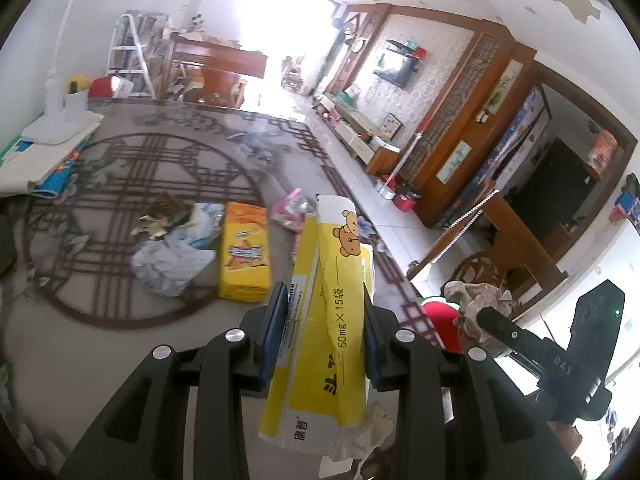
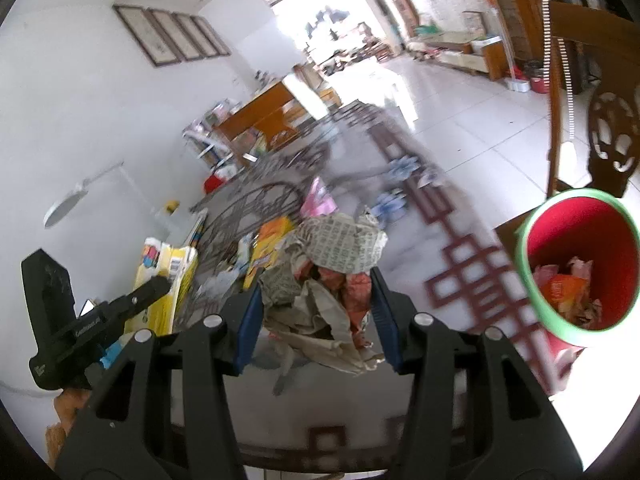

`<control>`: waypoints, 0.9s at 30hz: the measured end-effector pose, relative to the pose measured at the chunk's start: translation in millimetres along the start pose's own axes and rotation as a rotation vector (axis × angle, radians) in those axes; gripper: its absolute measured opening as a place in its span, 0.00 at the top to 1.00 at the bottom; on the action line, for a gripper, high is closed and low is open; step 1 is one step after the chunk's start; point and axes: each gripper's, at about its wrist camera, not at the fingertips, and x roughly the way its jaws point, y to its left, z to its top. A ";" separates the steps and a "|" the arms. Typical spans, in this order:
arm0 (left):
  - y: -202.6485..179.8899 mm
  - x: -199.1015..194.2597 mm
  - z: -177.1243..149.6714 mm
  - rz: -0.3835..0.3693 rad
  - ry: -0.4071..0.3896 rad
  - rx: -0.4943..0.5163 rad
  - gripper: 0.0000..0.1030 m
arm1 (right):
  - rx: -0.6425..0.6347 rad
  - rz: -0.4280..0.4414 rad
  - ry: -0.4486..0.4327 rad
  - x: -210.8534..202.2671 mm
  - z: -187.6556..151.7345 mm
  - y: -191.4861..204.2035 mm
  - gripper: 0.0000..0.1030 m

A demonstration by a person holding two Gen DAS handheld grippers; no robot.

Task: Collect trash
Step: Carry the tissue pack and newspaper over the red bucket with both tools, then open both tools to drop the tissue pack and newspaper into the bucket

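My left gripper (image 1: 326,316) is shut on a flattened yellow box with a bear picture (image 1: 332,304), held above the patterned rug. My right gripper (image 2: 318,292) is shut on a wad of crumpled newspaper (image 2: 328,276). The red bin with a green rim (image 2: 580,260) is low at the right in the right wrist view, with wrappers inside; it also shows in the left wrist view (image 1: 438,320). More trash lies on the rug: a yellow-orange packet (image 1: 244,256), clear plastic bags (image 1: 176,256), a pink bag (image 1: 290,210) and dark scraps (image 1: 160,220).
A patterned rug (image 1: 120,184) covers the floor. A wooden chair (image 2: 592,92) stands behind the bin. A TV cabinet (image 1: 360,136) runs along the right wall. A stepladder (image 1: 128,56) and wooden furniture stand at the far end. A folded mat (image 1: 40,160) lies at left.
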 end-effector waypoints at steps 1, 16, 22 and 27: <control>-5.6 2.6 0.9 -0.011 0.003 0.006 0.70 | 0.012 -0.009 -0.011 -4.0 2.2 -5.8 0.53; -103.1 76.7 6.3 -0.245 0.130 0.099 0.70 | 0.194 -0.115 -0.096 -42.6 11.2 -99.9 0.53; -146.4 116.7 3.5 -0.317 0.207 0.185 0.70 | 0.264 -0.216 -0.146 -66.9 12.1 -147.1 0.53; -182.2 158.0 -0.7 -0.367 0.271 0.238 0.70 | 0.333 -0.282 -0.162 -77.4 8.2 -187.3 0.53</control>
